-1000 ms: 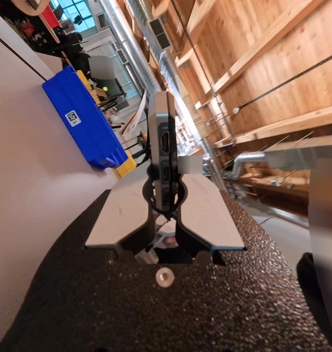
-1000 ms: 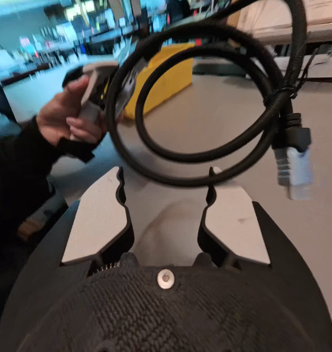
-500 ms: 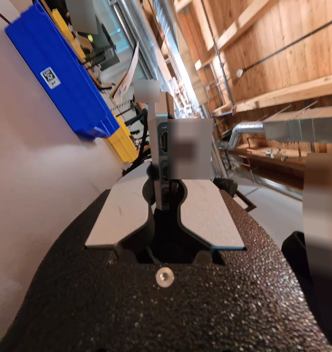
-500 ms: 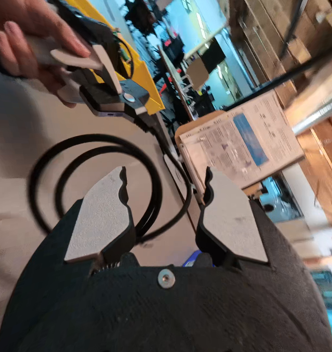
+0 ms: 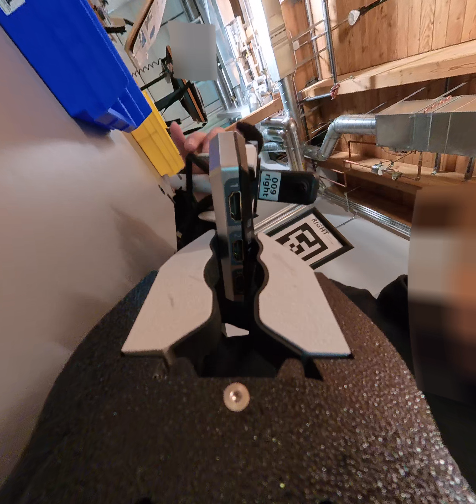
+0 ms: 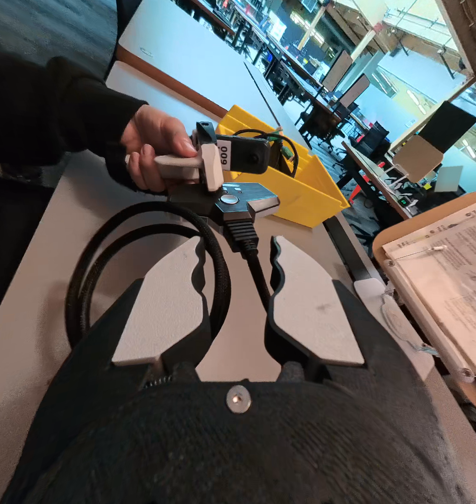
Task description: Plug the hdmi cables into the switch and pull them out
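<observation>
Open gap between right gripper (image 6: 237, 245) fingers, black cable (image 6: 254, 268) through it, switch (image 6: 245, 200) just ahead

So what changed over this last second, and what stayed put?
The right gripper swung round from the dangling coil to face the switch, its open jaws now on either side of the black cable, whose plug meets the switch's edge. Unchanged: the left gripper stays shut on the switch, and the right one stays open.

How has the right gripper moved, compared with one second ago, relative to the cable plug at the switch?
Yes. The right gripper has come closer: the cable plug at the switch now sits just ahead of its open fingertips.
</observation>
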Demonstrator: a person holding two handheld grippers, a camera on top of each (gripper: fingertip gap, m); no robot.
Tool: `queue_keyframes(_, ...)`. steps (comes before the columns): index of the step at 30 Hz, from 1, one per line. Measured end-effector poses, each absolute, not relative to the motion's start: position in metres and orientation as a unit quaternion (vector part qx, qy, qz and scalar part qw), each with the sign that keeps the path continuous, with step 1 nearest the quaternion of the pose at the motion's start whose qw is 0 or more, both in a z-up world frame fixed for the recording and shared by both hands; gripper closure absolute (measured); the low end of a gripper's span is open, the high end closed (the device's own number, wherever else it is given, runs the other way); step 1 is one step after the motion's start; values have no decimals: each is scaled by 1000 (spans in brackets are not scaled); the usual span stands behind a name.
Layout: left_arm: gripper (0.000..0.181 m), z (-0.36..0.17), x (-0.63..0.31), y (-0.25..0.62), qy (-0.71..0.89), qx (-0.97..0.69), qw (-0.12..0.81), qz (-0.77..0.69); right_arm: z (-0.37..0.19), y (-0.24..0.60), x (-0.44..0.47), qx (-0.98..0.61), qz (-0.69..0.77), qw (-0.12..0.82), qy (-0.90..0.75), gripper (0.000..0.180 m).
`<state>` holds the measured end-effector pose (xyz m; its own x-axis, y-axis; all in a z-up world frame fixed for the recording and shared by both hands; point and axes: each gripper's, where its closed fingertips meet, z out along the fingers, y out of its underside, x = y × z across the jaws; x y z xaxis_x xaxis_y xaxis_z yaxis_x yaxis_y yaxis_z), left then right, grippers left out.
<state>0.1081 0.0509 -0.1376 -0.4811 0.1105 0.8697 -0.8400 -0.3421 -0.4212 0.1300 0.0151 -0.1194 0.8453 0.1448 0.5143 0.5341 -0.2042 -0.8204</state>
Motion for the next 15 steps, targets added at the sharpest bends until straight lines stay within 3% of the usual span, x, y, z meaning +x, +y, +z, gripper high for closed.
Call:
queue_keyframes(7,159,-144,100,37,-515,368,332,699,-146,13,124,-784,-93,559,-254,150)
queue_keyframes(12,159,-149,103,41,-500,378,344,699,-136,10,120,-747,-43,623,-229,144)
queue_keyframes(15,159,-150,104,38,-501,381,343,697,-142,11,124,-750,-46,621,-222,149)
